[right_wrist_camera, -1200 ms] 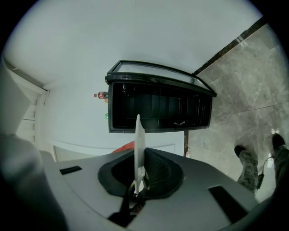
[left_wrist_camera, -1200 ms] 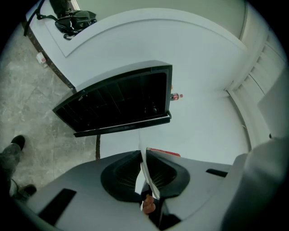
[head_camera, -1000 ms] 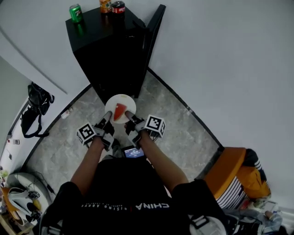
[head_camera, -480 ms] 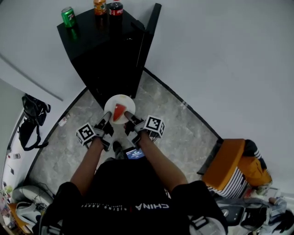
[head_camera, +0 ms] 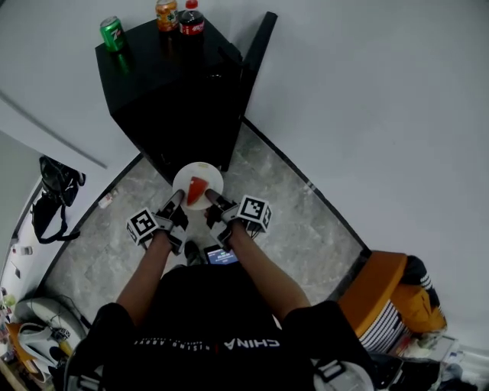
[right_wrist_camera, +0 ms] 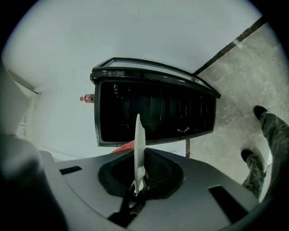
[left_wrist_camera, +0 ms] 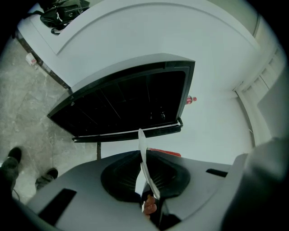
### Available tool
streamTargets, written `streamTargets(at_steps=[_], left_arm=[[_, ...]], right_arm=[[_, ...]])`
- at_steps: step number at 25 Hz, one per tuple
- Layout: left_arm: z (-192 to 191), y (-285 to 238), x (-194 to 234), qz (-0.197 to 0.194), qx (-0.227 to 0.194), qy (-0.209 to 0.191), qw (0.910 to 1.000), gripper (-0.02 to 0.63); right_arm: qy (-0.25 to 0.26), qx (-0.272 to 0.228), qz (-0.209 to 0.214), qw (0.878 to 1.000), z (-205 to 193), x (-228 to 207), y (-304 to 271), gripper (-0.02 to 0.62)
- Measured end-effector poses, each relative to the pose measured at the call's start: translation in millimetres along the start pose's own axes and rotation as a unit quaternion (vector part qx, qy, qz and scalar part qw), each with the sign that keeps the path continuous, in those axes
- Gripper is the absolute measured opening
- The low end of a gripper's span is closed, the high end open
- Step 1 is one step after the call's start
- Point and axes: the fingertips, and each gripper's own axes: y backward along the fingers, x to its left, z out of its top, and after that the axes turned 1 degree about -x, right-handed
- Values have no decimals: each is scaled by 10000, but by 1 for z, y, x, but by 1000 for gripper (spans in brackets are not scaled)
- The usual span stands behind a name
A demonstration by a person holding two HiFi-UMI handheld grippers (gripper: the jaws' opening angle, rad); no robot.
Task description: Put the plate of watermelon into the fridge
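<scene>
Plate [head_camera: 198,183] rim clamped both sides: left gripper [head_camera: 177,198] & right gripper [head_camera: 212,198] jaws each closed on its thin white edge, same as a sec ago. Plate held level w/ red watermelon wedge [head_camera: 197,189], now closer to front of open boxy black fridge [head_camera: 176,92], door [head_camera: 258,46] swung right. Green can [head_camera: 111,34], orange can [head_camera: 165,14], cola bottle [head_camera: 191,19] on top. Glossy grey marble floor [head_camera: 298,221] below.

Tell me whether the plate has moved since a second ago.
Yes. The plate has edged slightly forward, toward the fridge, whose base now sits closer to its far rim in the head view.
</scene>
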Motion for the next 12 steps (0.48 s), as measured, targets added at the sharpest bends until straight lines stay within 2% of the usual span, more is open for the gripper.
streamTargets(at_steps=[12], left_arm=[[6,-62,-23,94,-787,-154,9967,37]], right_arm=[[249,761,161,9967,72,26,-15,29]])
